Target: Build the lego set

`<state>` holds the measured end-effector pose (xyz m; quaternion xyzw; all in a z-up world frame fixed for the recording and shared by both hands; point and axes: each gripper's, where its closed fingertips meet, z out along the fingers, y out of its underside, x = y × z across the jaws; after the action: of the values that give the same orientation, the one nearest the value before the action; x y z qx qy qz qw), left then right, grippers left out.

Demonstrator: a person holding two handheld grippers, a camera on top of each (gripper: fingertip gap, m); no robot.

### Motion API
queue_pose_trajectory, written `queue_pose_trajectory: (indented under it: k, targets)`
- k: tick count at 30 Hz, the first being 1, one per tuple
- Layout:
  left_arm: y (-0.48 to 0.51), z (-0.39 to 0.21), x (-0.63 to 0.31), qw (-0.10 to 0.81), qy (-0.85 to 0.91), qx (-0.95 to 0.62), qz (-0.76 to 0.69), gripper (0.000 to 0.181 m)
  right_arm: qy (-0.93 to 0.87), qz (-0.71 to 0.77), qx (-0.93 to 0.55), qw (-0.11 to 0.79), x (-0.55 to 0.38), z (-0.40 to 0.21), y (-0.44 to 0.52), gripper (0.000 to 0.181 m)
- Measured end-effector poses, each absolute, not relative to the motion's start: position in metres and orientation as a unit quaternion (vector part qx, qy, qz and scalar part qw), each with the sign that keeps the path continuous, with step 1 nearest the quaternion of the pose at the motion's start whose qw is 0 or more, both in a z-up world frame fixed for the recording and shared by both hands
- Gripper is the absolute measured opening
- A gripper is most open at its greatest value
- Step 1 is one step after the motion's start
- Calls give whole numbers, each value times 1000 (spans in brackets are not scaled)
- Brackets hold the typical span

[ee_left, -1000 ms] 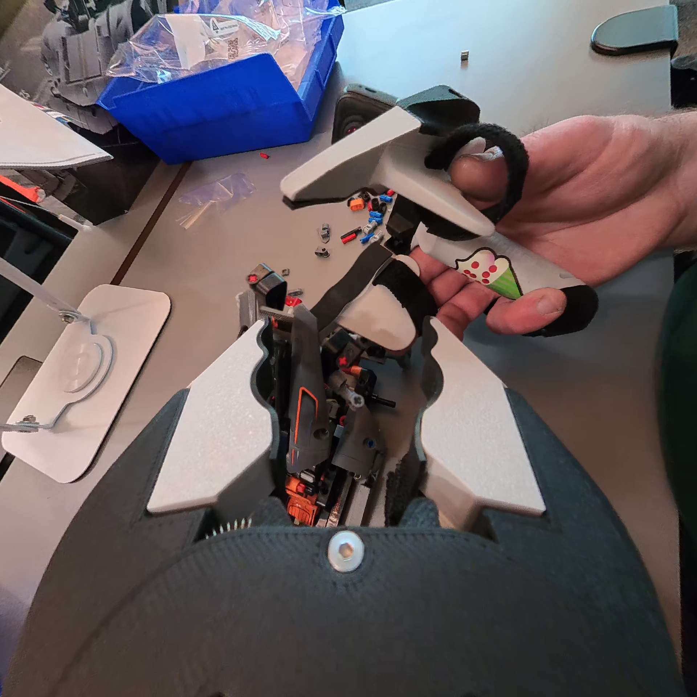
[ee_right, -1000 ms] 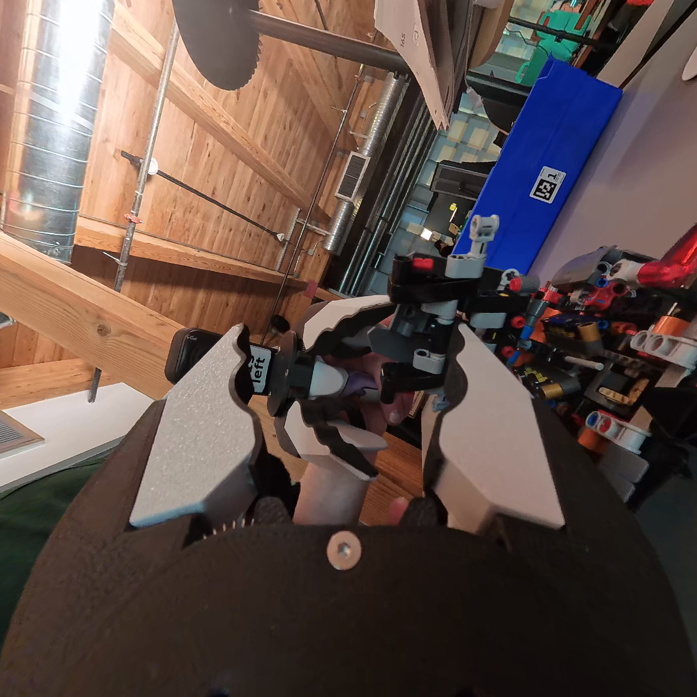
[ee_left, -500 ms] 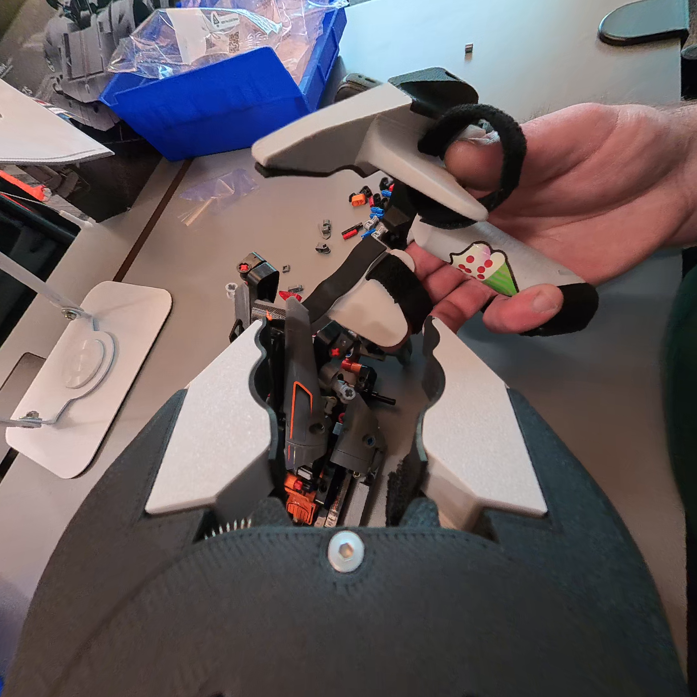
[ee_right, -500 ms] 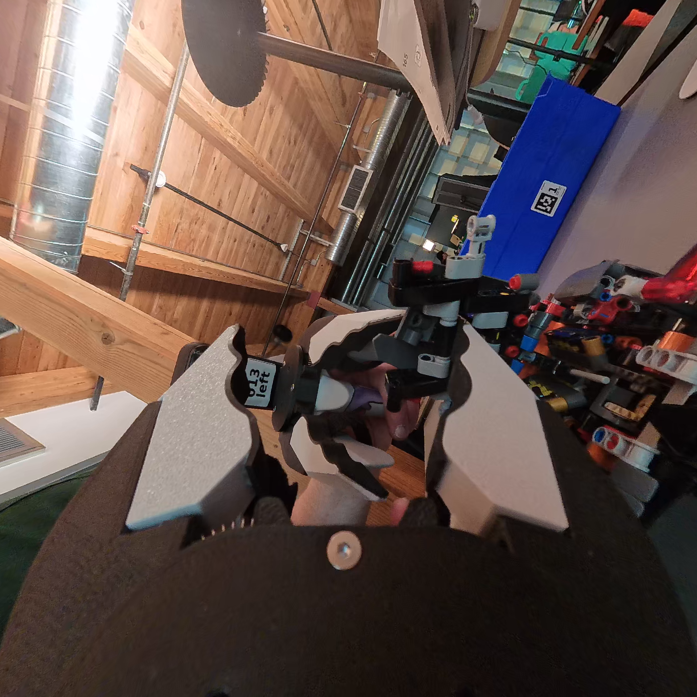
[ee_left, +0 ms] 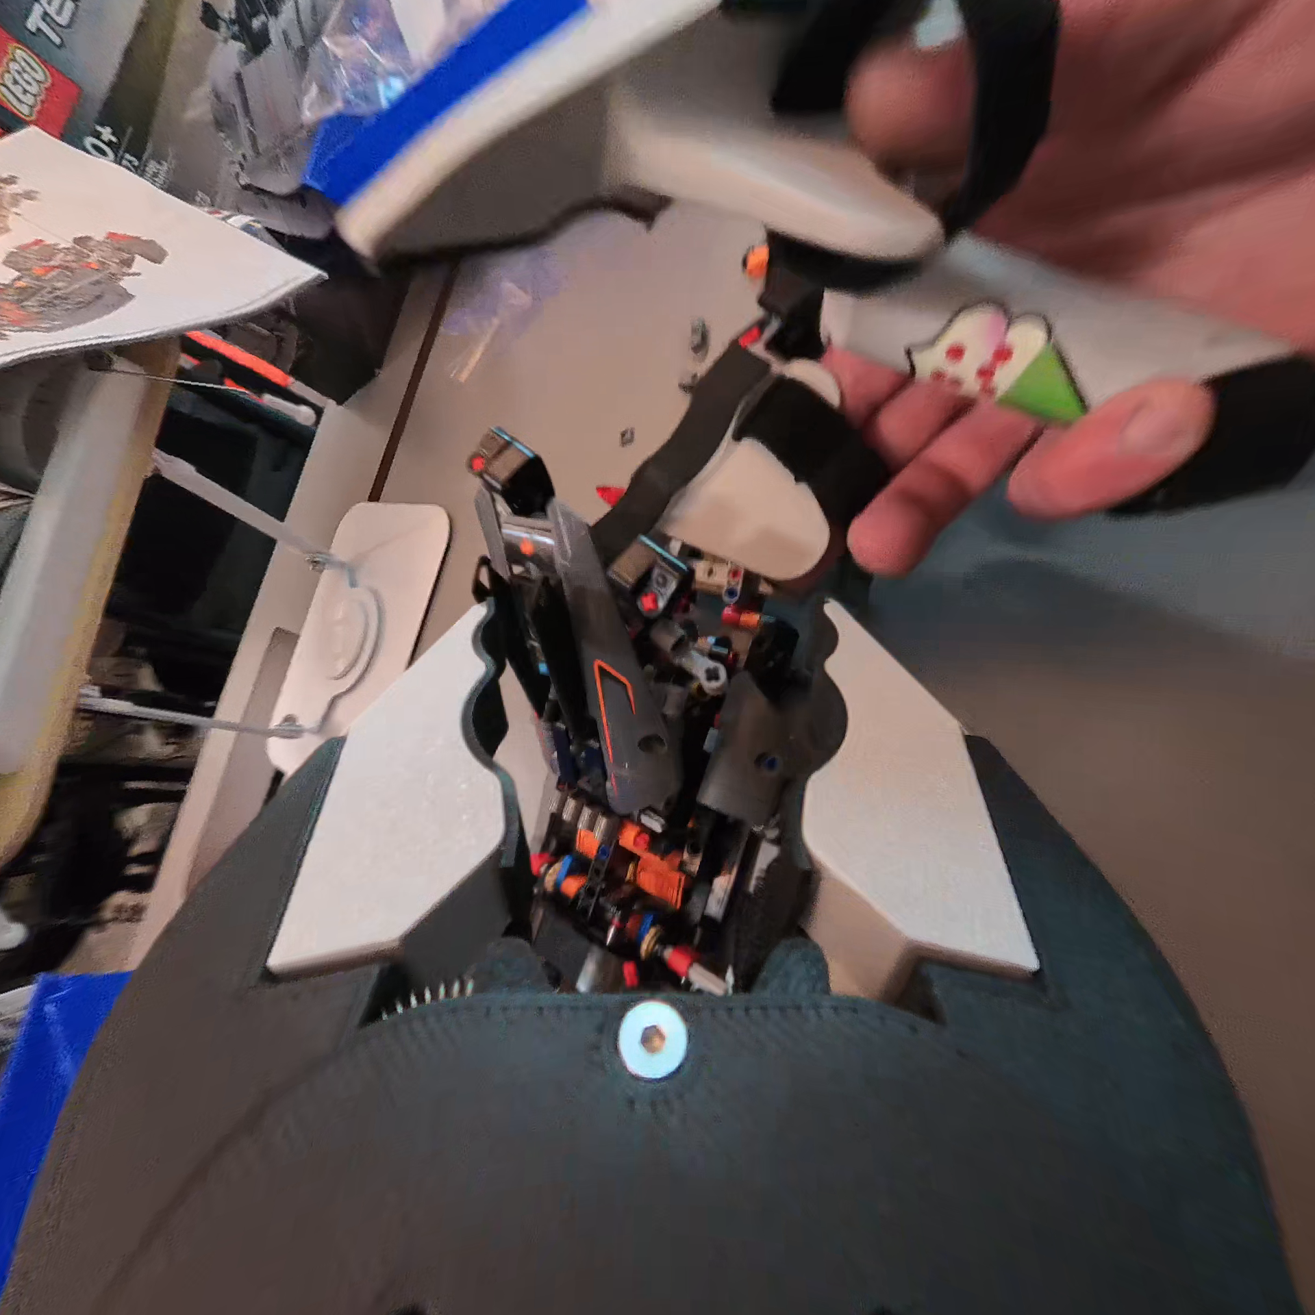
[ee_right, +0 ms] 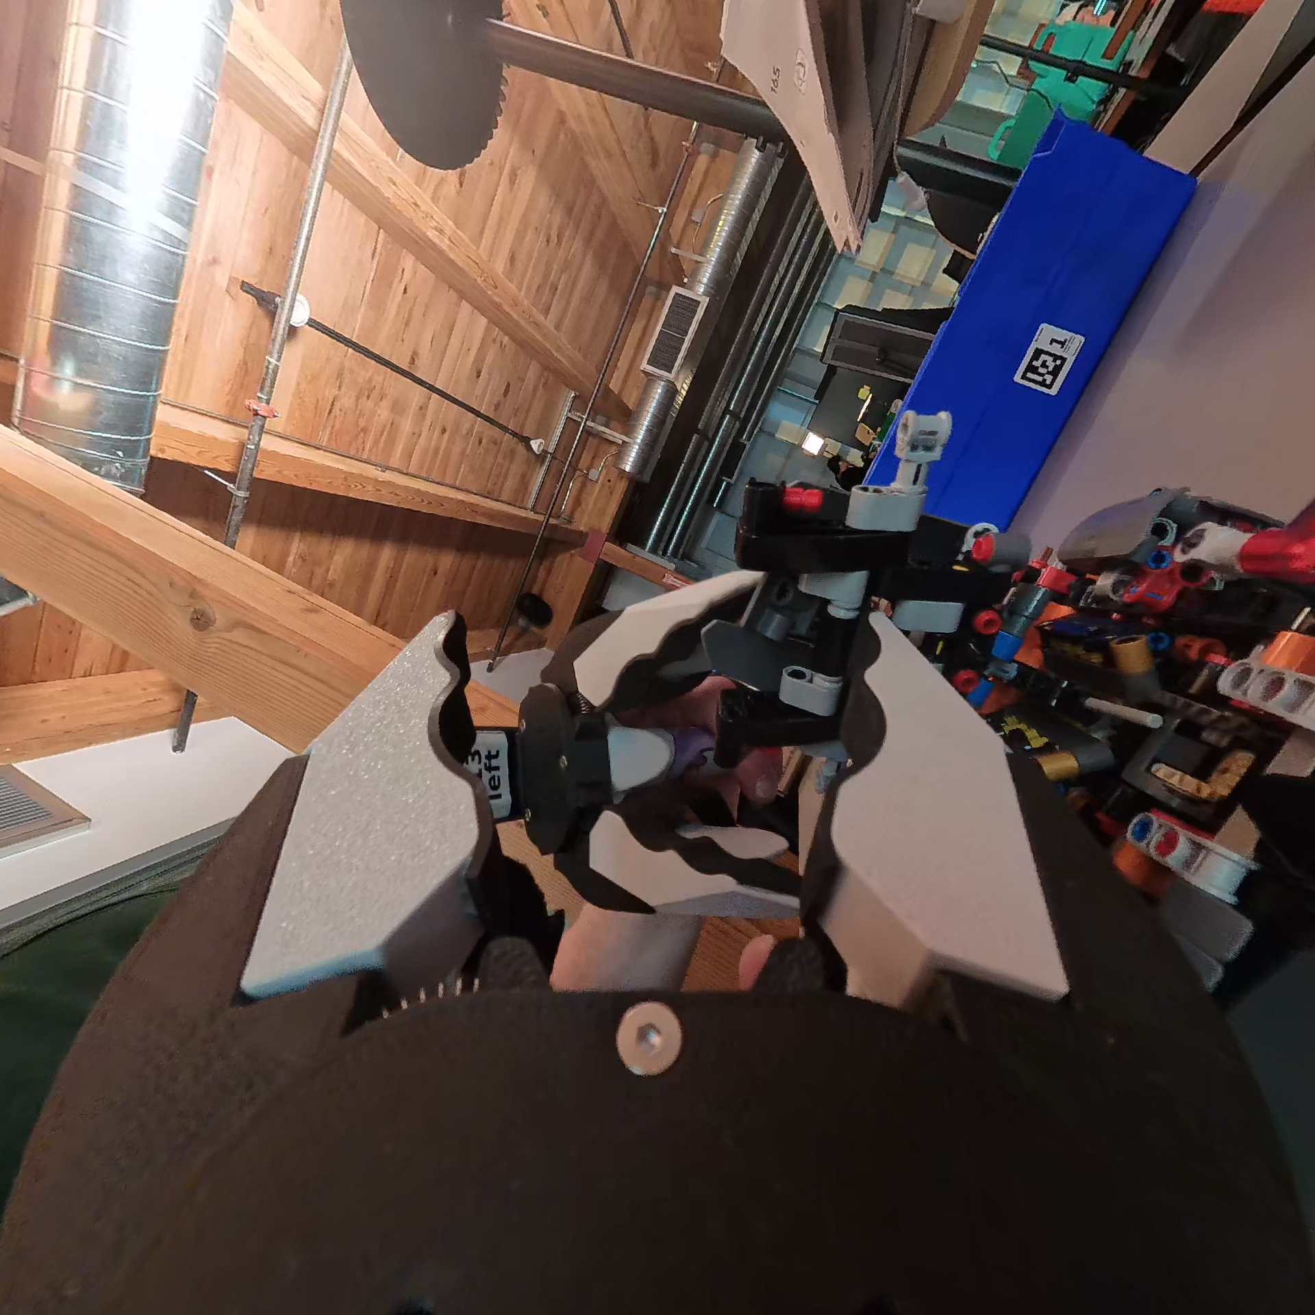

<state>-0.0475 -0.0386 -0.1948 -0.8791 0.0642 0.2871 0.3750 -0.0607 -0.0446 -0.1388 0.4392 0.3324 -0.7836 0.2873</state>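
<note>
My left gripper (ee_left: 658, 640) is shut on the lego model (ee_left: 619, 719), a dark grey build with orange and red parts, and holds it above the grey table (ee_left: 1067, 711). My right gripper (ee_left: 477, 381), held in a hand (ee_left: 1138, 178), is wide open just beyond the model and is blurred. In the right wrist view my right gripper (ee_right: 662, 633) is open and empty. The model's black and grey end (ee_right: 818, 541) lies against its right finger (ee_right: 925, 783). The left gripper (ee_right: 768, 719) shows behind it, clamped on the model.
A blue bin (ee_left: 427, 92) with plastic bags stands at the back; it also shows in the right wrist view (ee_right: 1032, 320). An instruction booklet (ee_left: 107, 249) and a white flat stand (ee_left: 370, 605) are at the left. Small loose parts (ee_left: 697, 334) lie on the table.
The left view has swung left and tilted with the model still gripped. The right gripper now sits higher and closer in that view, blurred by motion. Both jaws keep their width.
</note>
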Motion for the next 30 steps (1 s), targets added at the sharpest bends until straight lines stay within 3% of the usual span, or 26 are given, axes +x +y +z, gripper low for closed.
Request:
queue_pose_trajectory:
  k: [10, 21, 25, 30]
  targets:
    - [-55, -183, -55, 346, 37, -827, 441, 62, 327, -782, 427, 317, -60, -137, -43, 107]
    - [-53, -194, -42, 319, -24, -813, 486, 37, 327, -773, 410, 358, -61, -135, -45, 108]
    - [-64, -190, -43, 321, -61, -807, 492, 35, 324, -773, 411, 359, -63, -135, -45, 109]
    - [-61, -199, -36, 311, -59, -822, 473, 16, 327, -773, 408, 360, -62, -135, -46, 108]
